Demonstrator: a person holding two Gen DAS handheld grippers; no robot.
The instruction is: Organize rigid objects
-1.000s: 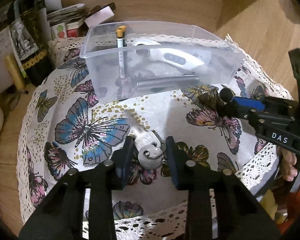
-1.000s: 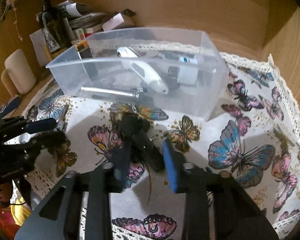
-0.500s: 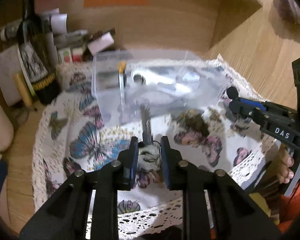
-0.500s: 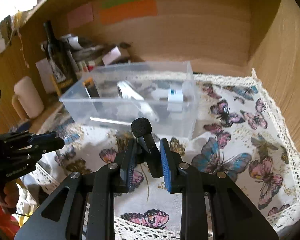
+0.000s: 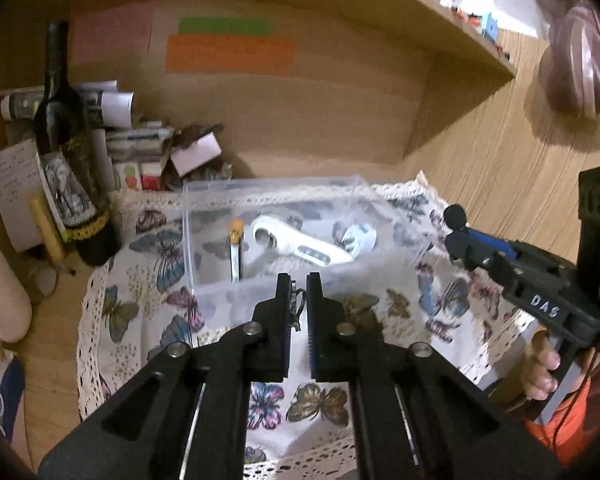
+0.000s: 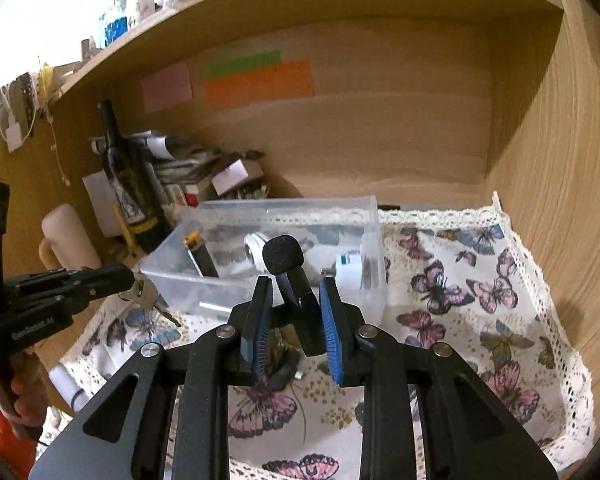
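On the butterfly-print cloth (image 6: pixel 452 292) stands the clear plastic bin (image 5: pixel 204 240), which now sits lower and farther off in both wrist views than a second ago. Inside it lie a white handheld device (image 5: pixel 300 242) and an orange-capped pen (image 5: pixel 236 248). Raised clear of the cloth, the right gripper (image 6: pixel 296 320) clamps a small black microphone (image 6: pixel 286 264), which lay on the fabric a second ago. Likewise lifted, the left gripper (image 5: pixel 299 308), jaws narrow, pinches the bunch of keys (image 6: pixel 148 300), which hangs just outside the bin's near corner.
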